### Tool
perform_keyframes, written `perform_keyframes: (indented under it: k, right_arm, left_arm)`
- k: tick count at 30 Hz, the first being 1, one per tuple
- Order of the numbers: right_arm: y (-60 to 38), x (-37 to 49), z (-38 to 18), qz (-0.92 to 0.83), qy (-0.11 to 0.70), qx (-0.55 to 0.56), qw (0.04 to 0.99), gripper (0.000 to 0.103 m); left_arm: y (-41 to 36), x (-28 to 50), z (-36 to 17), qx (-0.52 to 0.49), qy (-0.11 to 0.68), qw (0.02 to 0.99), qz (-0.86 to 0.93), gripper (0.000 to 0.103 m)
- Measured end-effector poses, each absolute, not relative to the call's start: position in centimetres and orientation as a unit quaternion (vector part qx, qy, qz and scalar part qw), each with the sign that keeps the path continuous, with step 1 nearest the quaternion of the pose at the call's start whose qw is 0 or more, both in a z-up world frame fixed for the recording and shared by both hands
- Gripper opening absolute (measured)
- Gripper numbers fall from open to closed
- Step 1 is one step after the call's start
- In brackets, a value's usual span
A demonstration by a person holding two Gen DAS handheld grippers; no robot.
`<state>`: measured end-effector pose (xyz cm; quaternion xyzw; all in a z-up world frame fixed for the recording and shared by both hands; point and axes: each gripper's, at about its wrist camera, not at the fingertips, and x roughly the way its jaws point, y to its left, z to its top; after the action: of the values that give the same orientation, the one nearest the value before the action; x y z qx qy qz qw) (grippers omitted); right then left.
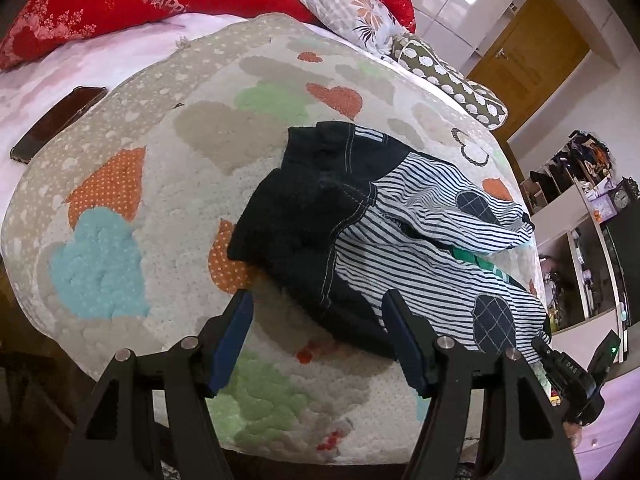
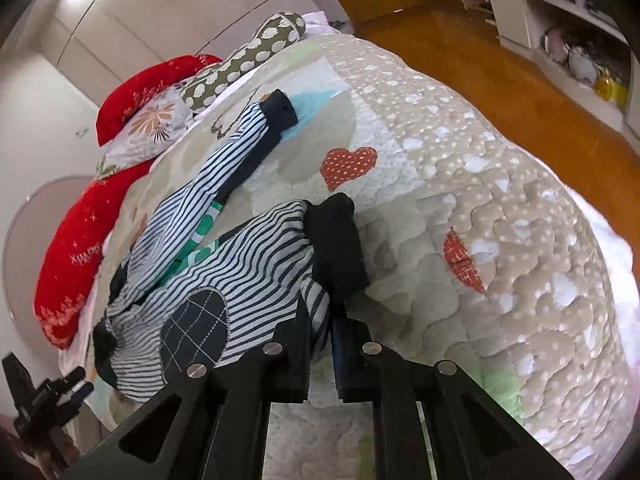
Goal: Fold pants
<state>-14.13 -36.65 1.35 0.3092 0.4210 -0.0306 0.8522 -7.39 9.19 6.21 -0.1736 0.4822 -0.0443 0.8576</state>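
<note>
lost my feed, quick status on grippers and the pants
Left gripper open above the pants waist. Right gripper shut on the striped leg near its cuff. Pants unfolded on the quilt; nothing in the way.

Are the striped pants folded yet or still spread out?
Not folded: the striped pants lie spread on the quilt, legs stretched apart. The right gripper pinches the near leg's hem.

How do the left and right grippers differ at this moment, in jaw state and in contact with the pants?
The left gripper has its jaws wide apart; the right gripper has its jaws nearly together. The left holds nothing and hangs over the dark waist end of the pants; the right pinches striped cloth near a leg's dark cuff. Both point down at the same pants on the quilt.
</note>
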Motion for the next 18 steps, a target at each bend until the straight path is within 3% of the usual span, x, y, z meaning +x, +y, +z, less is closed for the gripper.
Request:
perform_keyframes:
  k: [1, 5, 6, 11, 18]
  right_arm:
    - [-36.4, -14.2, 1.6, -0.038, 0.422, 0.294, 0.857, 0.013]
    - [-37.3, -15.1, 2.9, -0.066, 0.399, 0.290, 0.867, 0.040]
    - [-37.8, -15.6, 3.5, -0.080, 0.387, 0.296, 0.870, 0.042]
    - [-38.6, -17.7, 6.1, -0.098, 0.323, 0.305, 0.890, 0.042]
    - [-34.2, -14.6, 3.8, -0.010, 0.382, 0.278, 0.881, 0.042]
  left_arm:
    - [9.1, -7.2, 6.4, -0.173, 0.481, 0.858, -0.046, 0.066]
    - [7.9, -6.1, 7.3, -0.144, 0.472, 0.869, -0.052, 0.066]
    - [7.6, -5.8, 7.2, -0.137, 0.472, 0.870, -0.050, 0.066]
    - [6.0, -4.0, 5.1, -0.117, 0.495, 0.860, -0.046, 0.066]
    - [5.2, -3.8, 1.8, -0.089, 0.535, 0.839, -0.037, 0.067]
